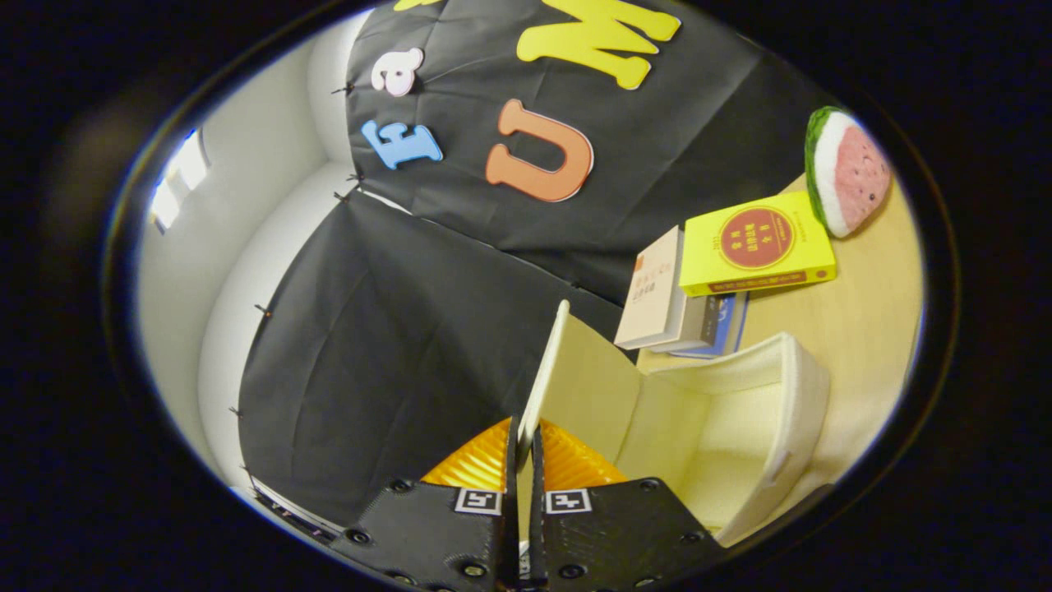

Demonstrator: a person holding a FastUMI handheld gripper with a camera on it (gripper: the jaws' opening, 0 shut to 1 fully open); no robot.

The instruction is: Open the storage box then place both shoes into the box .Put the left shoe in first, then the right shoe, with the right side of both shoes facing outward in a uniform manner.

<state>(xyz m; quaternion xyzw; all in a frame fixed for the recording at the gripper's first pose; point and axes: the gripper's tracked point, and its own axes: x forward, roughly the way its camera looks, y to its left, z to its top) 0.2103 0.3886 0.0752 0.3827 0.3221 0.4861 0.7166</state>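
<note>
**Lid pinched edge-on, box open beside it**

The lid (575,370) of the storage box (740,427) is held between the fingers of the gripper (524,448), which are pressed nearly together on its thin edge. The lid's long axis runs straight ahead from the fingers, standing up from the box, whose open, empty cavity lies just to the right of the lid. No shoe is seen inside the box, so the opening step is judged nearly complete and both placements remain. Beyond the box, on the desk (863,312), a stack of books (723,279) is seen, with a watermelon toy (851,168) further beyond the box.
</note>
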